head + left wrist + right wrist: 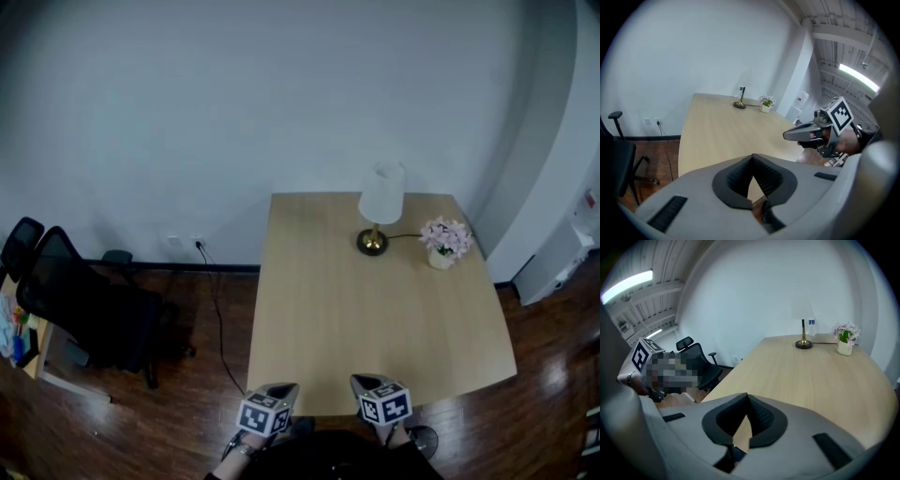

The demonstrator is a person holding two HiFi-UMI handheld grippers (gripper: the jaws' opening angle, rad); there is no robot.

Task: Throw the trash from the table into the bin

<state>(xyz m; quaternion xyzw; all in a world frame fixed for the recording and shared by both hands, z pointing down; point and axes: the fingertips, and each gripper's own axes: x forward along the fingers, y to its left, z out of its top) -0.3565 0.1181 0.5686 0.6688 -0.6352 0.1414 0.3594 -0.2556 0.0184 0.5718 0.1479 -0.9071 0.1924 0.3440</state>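
Note:
The light wooden table fills the middle of the head view; no trash and no bin shows in any view. My left gripper and right gripper hover side by side over the table's near edge, both pointing at the tabletop. In the left gripper view the left gripper has its dark pads meeting at the tip, with nothing held. The right gripper looks the same in its own view, shut and empty. The right gripper also appears from the side in the left gripper view.
A white-shaded lamp on a brass foot and a small pot of pink flowers stand at the table's far side. A black office chair and a floor cable lie left. A white unit stands at the right wall.

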